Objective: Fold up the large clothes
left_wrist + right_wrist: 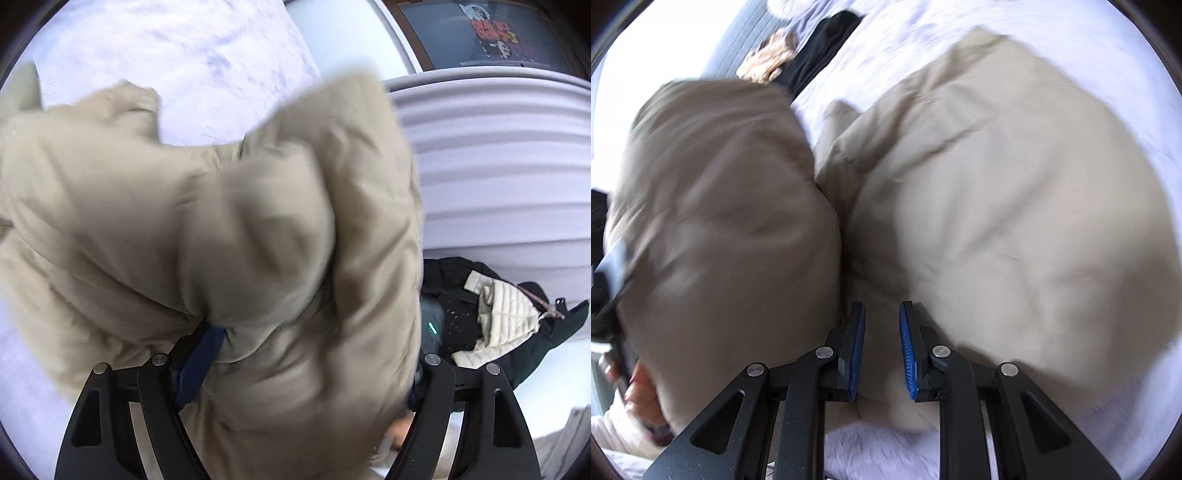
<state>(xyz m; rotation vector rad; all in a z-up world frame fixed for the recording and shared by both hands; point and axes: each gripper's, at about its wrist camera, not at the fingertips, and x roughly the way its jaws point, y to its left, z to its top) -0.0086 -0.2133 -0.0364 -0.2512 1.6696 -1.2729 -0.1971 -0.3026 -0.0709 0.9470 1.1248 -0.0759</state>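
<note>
Black linkage arms frame both wrist views as a puffy beige padded jacket (207, 229) is folded on a pale lilac bedspread (177, 51). Left gripper (303, 354): jaws spread wide, a bulging flap between them; whether the pads still press it cannot be told. Right gripper (882, 350): blue-padded jaws nearly closed, a fold of beige cloth between them; a firm pinch cannot be confirmed. Such a jacket looks light, soft and springy, likely slippery; hems and seams seem the best holds. Beyond lies a heap of black and cream quilted garments (495, 314), beside a ribbed white headboard (498, 166), crowding that side.
</note>
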